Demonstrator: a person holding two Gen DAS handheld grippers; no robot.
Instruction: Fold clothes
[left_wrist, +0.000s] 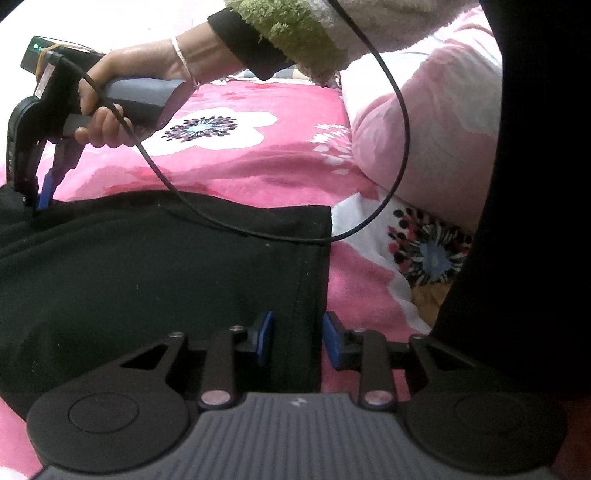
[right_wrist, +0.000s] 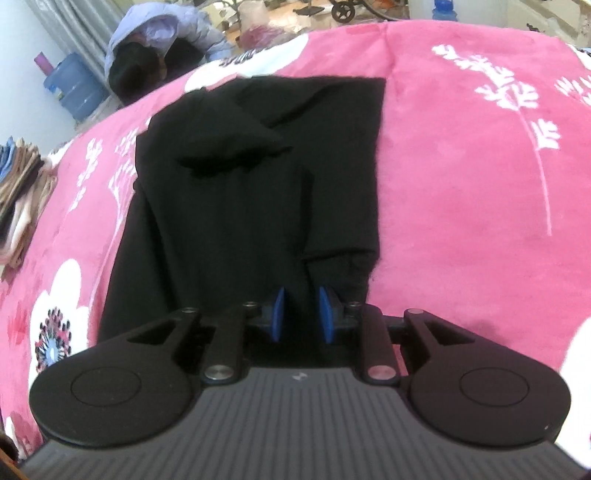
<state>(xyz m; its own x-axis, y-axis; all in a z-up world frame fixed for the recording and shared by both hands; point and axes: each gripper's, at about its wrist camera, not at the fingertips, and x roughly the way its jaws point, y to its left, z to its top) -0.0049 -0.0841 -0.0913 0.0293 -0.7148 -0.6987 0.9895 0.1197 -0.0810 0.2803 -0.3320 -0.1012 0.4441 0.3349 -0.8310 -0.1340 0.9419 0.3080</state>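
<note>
A black garment (right_wrist: 236, 192) lies lengthwise on a pink flowered blanket (right_wrist: 461, 184), with a loose fold bunched near its far end. My right gripper (right_wrist: 301, 314) is at its near end, and the blue pads stand close together with a ridge of black cloth between them. In the left wrist view the garment (left_wrist: 147, 277) fills the lower left. My left gripper (left_wrist: 297, 338) has the hemmed edge between its blue pads. A hand (left_wrist: 122, 85) holds the right gripper (left_wrist: 42, 194), whose tip is down on the garment's far edge.
A black cable (left_wrist: 404, 122) loops over the cloth. A pale pink quilt (left_wrist: 424, 122) lies at the right, beside a tall dark shape (left_wrist: 535, 221). Folded clothes (right_wrist: 18, 199) are stacked at the blanket's left edge. Beyond the bed are a person in a lilac jacket (right_wrist: 162, 40) and water jugs (right_wrist: 74, 88).
</note>
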